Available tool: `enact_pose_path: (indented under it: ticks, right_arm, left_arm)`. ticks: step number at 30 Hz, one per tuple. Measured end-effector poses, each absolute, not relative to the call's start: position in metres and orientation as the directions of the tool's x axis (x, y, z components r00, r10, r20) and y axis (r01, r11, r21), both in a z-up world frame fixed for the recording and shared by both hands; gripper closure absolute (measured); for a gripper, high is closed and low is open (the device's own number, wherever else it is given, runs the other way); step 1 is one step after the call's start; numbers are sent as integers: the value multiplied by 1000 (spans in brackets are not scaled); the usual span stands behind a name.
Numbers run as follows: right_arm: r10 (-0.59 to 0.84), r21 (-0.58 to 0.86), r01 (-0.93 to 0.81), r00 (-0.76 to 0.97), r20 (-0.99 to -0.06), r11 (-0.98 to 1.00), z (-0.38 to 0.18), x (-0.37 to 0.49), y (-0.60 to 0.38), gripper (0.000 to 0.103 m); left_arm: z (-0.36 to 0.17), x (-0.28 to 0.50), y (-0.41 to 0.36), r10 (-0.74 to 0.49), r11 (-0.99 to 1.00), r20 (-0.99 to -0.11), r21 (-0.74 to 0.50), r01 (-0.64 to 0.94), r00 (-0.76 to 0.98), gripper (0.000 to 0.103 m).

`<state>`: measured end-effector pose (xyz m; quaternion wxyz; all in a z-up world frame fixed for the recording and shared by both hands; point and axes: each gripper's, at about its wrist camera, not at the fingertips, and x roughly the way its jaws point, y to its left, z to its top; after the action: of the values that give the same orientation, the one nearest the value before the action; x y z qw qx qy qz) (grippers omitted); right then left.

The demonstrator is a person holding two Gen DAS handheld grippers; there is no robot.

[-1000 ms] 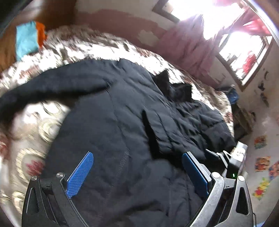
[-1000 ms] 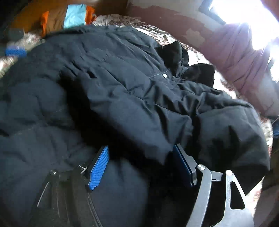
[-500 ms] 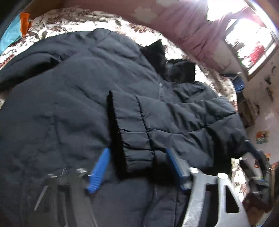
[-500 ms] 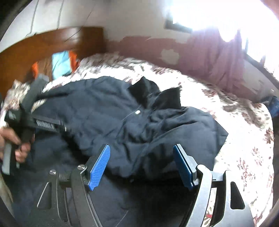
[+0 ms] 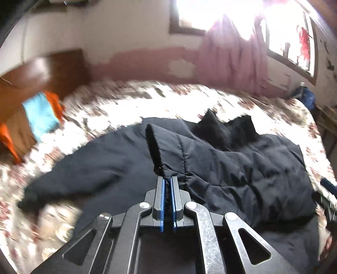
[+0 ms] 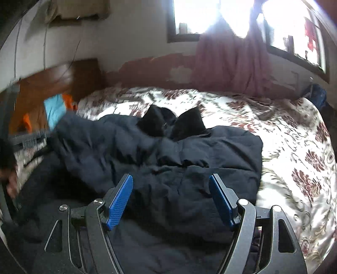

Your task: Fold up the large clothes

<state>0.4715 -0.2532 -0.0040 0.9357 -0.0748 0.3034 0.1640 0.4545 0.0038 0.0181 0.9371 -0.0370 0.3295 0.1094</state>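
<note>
jacket cuff (image 5: pixel 166 173) pinched in left tool (image 5: pixel 167 181)

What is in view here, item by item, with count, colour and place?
jacket: one, black, spread on the bed, cuff pinched by the left gripper
bedspread: one, white with red floral print, under the jacket
headboard: one, brown wood, far left
cloth: one pile, blue and orange, by the headboard
curtain: one, pink, below the windows
windows: two, bright, back wall
left gripper: blue pads, just closed on the cuff
right gripper: blue pads, open above the jacket
hand: one, blurred, left edge
</note>
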Motion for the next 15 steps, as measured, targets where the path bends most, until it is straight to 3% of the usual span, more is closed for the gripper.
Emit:
enact_pose_path:
  ticks: [3,8,11,15]
  right_arm:
    - [251,-95,-396,731,-634,913,-26,471,-229,57]
    - [144,-202,-414,666,-732,888,-74,484,-200,61]
    - [151,-148,-404,620,-770,903,-90,494,-207,61]
    - [186,-94,-402,603,-776,911,-94,500,-214,59]
  left_arm:
    - [13,457,15,242,965,-635,80,-249,734,97]
    - [-29,468,20,282,957,-712,160,-242,643,97]
    - [-45,470,26,305,950,-726,187,-250,616,96]
    - [-44,468,31,263,960,-745,136,-246,613,89]
